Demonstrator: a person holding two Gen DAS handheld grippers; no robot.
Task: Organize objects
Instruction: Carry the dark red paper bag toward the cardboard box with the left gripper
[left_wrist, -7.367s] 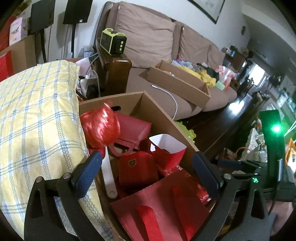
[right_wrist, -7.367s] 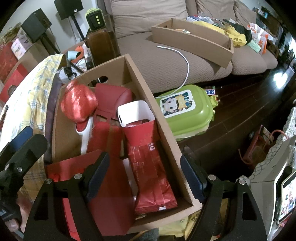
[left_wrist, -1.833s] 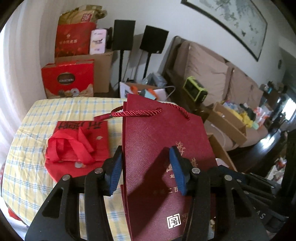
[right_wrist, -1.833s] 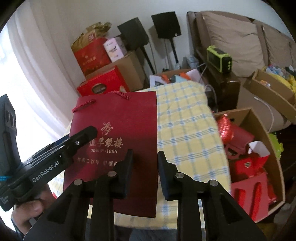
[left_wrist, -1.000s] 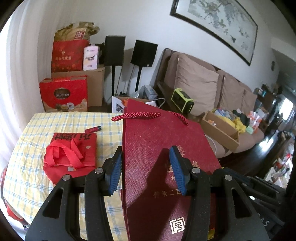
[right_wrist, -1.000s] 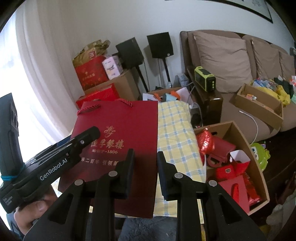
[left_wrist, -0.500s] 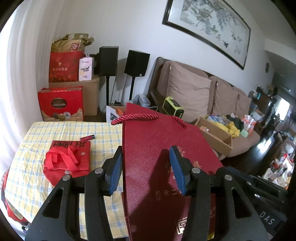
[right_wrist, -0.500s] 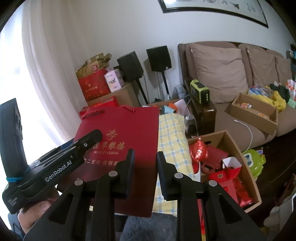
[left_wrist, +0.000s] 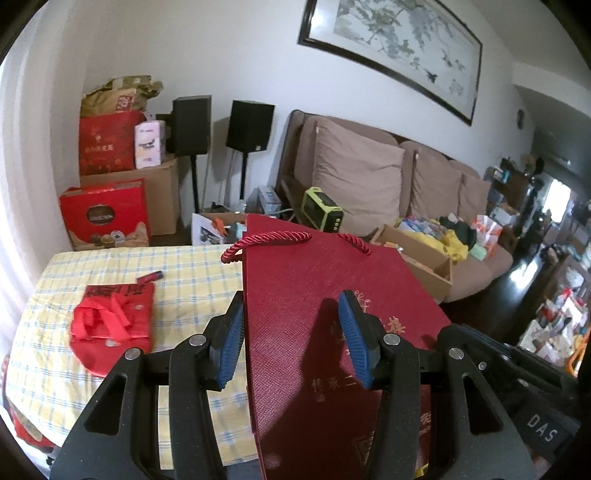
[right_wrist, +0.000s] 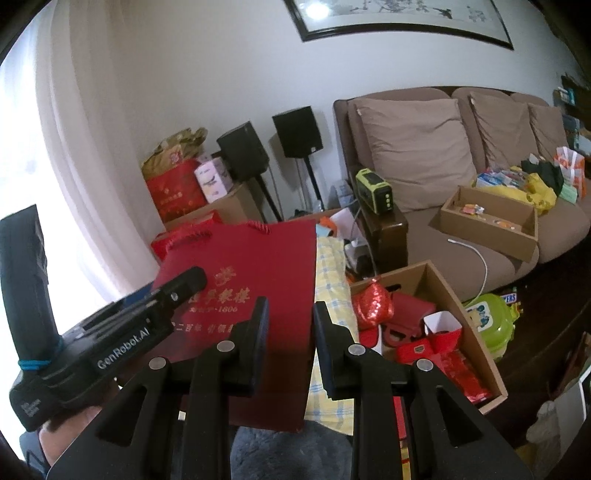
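A flat dark red gift bag (left_wrist: 306, 280) with gold lettering and red rope handles hangs in the air above the yellow checked table (left_wrist: 192, 273). My left gripper (left_wrist: 291, 332) is shut on it, one blue pad behind the bag's left edge and the other on its face. My right gripper (right_wrist: 290, 325) is shut on the bag's (right_wrist: 258, 258) right edge. The left gripper's body (right_wrist: 122, 339) shows in the right wrist view, with a hand under it. A small red cloth bag (left_wrist: 114, 314) lies flat on the table.
A cardboard box (right_wrist: 454, 306) holding red bags and packets stands on the floor right of the table, with a green case (right_wrist: 491, 321) beside it. A brown sofa (right_wrist: 424, 170) carries a shallow cardboard tray (right_wrist: 491, 229). Speakers and stacked red boxes (left_wrist: 105, 214) stand behind the table.
Both grippers have risen and drawn back from the table with the red gift bag still held between them. The table and the box look smaller and lower.
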